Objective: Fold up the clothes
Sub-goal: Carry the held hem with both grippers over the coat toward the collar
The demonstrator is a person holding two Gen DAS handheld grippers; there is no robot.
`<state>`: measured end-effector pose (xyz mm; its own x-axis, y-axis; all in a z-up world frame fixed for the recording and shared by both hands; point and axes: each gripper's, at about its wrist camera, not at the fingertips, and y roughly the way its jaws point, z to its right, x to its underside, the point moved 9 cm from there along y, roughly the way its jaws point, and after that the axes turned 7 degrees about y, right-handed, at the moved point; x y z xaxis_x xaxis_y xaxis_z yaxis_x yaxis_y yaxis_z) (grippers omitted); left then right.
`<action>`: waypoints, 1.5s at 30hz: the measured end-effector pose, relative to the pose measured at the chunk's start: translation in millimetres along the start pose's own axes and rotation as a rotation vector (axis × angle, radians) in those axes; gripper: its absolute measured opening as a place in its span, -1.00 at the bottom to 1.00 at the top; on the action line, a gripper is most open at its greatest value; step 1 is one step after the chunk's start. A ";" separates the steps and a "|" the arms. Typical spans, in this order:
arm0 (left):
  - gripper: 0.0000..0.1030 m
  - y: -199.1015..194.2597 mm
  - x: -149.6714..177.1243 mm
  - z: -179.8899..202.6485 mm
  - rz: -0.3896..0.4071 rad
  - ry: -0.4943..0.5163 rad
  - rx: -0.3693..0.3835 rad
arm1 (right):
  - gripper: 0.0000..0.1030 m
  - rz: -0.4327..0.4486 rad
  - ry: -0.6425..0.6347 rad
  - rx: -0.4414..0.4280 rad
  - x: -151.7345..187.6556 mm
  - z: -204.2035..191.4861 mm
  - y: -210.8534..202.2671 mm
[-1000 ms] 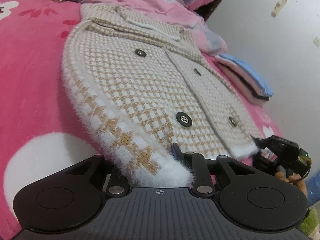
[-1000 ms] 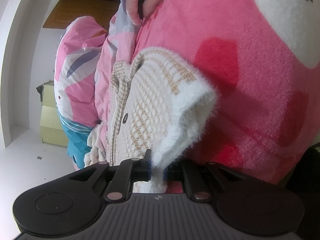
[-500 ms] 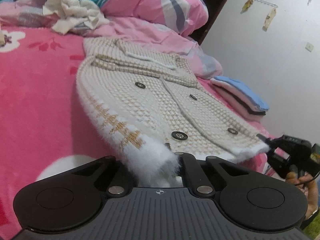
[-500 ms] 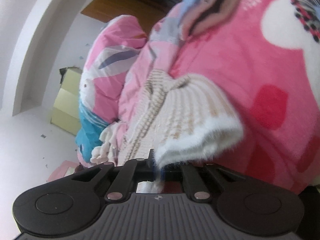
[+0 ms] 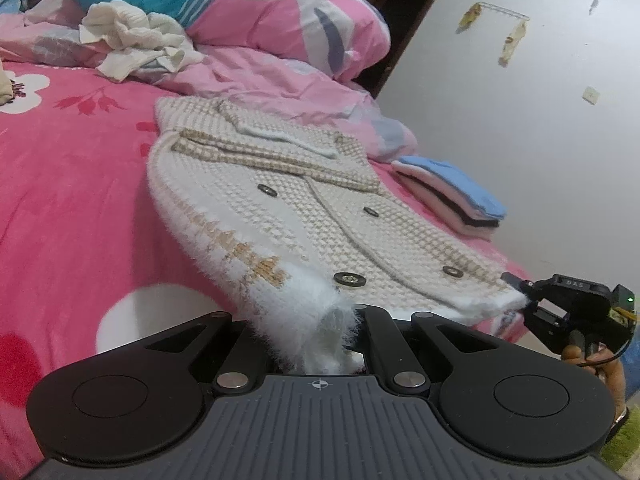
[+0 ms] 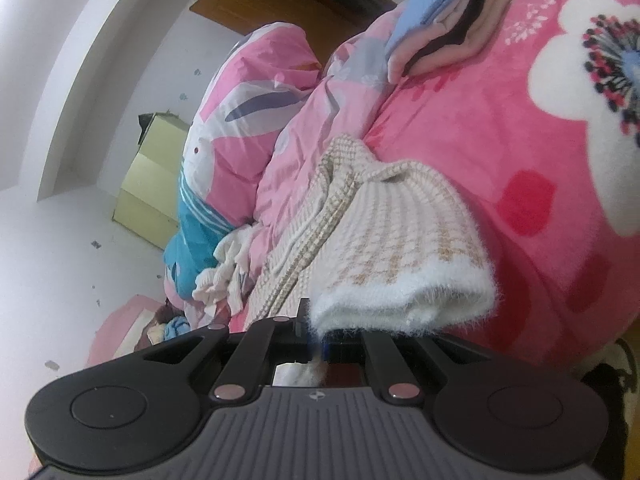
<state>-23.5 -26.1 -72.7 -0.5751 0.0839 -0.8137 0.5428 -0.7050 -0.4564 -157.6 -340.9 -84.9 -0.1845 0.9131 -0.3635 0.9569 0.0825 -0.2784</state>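
Left wrist view: the left hand-held gripper [image 5: 320, 344] is seen clamped on the fluffy white hem corner of the checked cardigan [image 5: 304, 208], its fingers closed onto the fabric. Compared with a second ago, this corner has been raised off the pink blanket [image 5: 72, 216], so that the hem hangs taut in the air and more of the room behind is taken in. At the far hem corner the right hand-held gripper [image 5: 524, 300] is seen pinched shut on the white trim, with a hand [image 5: 600, 364] below it.

In the right wrist view the same grip is shown: the right hand-held gripper [image 6: 316, 336] is closed on the fuzzy hem, which has been lifted higher than before and now droops over the fingers.

The cardigan is stretched lengthwise across the bed, its long axis running from the held hem near the grippers away to the collar, which points toward the pink quilt [image 5: 280, 32] and a crumpled cream garment [image 5: 132, 40]. Its buttoned front faces up. A stack of folded clothes [image 5: 452, 196] lies just beside its right edge
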 end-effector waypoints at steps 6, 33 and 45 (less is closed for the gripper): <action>-0.94 -26.4 13.4 11.5 -0.004 0.014 0.048 | -0.91 -0.007 -0.022 0.014 19.3 -1.3 -36.1; -0.93 -38.5 1.0 8.5 0.062 -0.066 0.174 | -0.91 0.058 -0.236 0.056 13.2 -51.1 -46.6; -0.93 19.3 -68.8 -35.0 0.158 -0.163 0.168 | -0.91 0.099 -0.333 0.044 -36.8 -88.8 44.9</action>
<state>48.0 -20.8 -38.1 -0.5894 -0.1411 -0.7954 0.5326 -0.8082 -0.2512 -87.9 -335.3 -5.0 -0.1614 0.7348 -0.6588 0.9645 -0.0239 -0.2630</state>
